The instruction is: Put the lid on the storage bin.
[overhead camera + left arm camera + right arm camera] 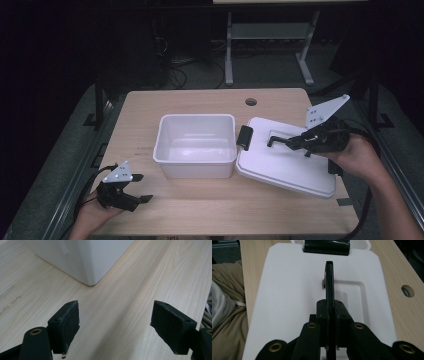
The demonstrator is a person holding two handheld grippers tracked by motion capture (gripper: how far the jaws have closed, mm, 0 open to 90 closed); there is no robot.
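Right gripper view: lid handle (329,282) is pinched by right gripper (329,315) so the lid (287,290) can be lifted toward the bin (196,145). Left gripper (115,327) is held spread, idle.

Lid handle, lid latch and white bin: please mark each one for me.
lid handle (329,280), right gripper view, on the black bar ahead of the closed jaws.
lid latch (244,136), high view, middle of the black clip.
white bin (196,165), high view, near outer wall.
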